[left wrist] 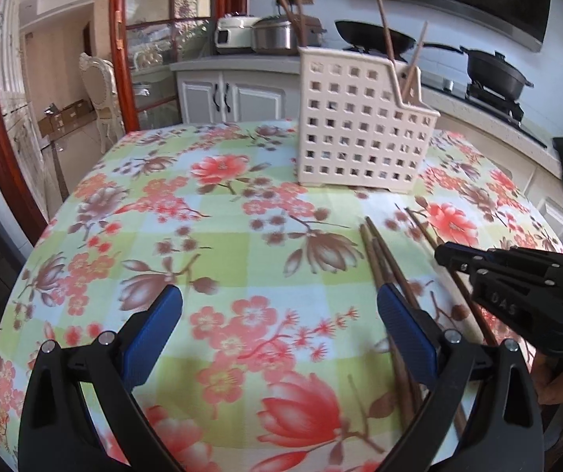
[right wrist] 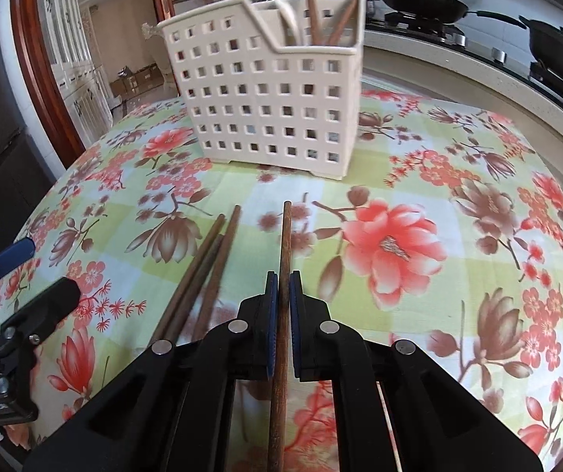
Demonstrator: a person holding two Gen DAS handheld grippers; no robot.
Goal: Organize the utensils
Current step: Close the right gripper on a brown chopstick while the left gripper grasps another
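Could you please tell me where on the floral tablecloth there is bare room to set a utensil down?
Free: the floral tablecloth left of the white perforated plastic utensil caddy, and between the open left gripper fingers. Also right of the caddy, toward the counter. Crowded: ahead of the caddy, where loose brown wooden chopsticks lie beside the right gripper, shut on one brown chopstick.

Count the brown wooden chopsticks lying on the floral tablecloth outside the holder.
4. Three brown wooden chopsticks lie bunched together on the floral tablecloth. A fourth chopstick is clamped in the right gripper. The grippers may hide others.
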